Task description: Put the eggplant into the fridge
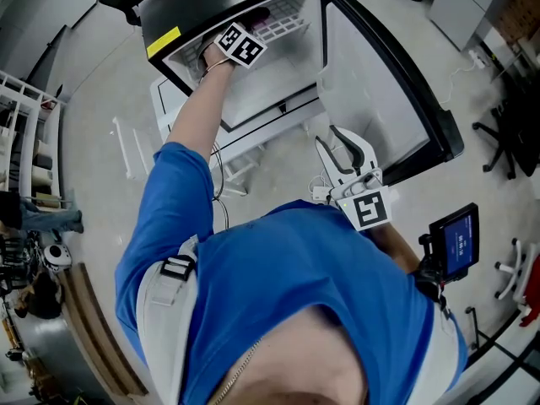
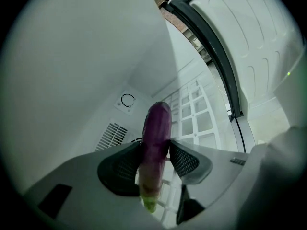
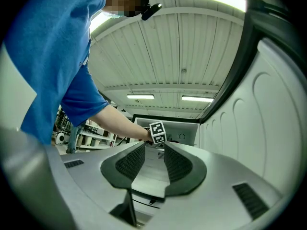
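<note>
The purple eggplant (image 2: 157, 123) with a green stem end stands upright between the pads of my left gripper (image 2: 156, 152), which is shut on it. That gripper is inside the open fridge (image 1: 181, 32), above the white wire shelf (image 2: 196, 114); the head view shows its marker cube (image 1: 240, 45) at the fridge mouth and a bit of the eggplant (image 1: 259, 15) beyond. My right gripper (image 1: 337, 148) hangs low beside the open fridge door (image 1: 396, 99). It is open with nothing between its fingers (image 3: 180, 164), and it points up at the fridge.
The fridge sits on a white stand (image 1: 253, 146). Its door (image 3: 268, 128) swings out to the right. A small screen on a stand (image 1: 456, 241) is at the lower right, an office chair (image 1: 506, 137) at the right, shelving (image 1: 29, 142) at the left.
</note>
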Tool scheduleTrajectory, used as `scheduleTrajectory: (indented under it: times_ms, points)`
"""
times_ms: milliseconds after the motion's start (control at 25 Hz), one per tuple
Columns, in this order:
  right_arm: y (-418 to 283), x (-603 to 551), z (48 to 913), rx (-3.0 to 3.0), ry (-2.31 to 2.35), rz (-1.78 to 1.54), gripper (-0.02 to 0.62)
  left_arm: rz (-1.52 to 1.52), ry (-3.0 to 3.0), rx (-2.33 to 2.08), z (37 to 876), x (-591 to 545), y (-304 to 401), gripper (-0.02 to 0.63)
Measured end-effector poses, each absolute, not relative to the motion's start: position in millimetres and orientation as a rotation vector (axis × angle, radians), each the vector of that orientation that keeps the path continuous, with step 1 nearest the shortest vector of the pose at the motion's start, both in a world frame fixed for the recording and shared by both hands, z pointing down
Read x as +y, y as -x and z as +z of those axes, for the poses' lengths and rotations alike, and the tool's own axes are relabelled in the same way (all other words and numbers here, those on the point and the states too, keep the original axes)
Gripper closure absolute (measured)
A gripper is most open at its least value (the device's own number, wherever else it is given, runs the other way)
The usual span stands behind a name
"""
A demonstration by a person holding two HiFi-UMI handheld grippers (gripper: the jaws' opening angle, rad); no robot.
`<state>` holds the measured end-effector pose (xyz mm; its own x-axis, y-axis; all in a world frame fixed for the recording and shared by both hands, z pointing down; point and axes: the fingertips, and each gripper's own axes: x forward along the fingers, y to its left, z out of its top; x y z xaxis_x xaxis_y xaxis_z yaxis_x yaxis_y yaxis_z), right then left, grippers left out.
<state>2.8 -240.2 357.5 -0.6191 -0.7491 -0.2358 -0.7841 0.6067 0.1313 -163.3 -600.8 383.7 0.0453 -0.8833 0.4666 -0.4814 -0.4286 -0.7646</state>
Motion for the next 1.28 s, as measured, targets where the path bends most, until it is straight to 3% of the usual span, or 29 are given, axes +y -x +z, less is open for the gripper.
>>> scheduleTrajectory:
  times_ms: [1280]
  points:
    - [-10.5, -237.4, 364.0, 2.675, 1.297, 0.301, 0.466, -1.324, 1.958, 1.400, 379.2, -601.9, 169.8, 0.408]
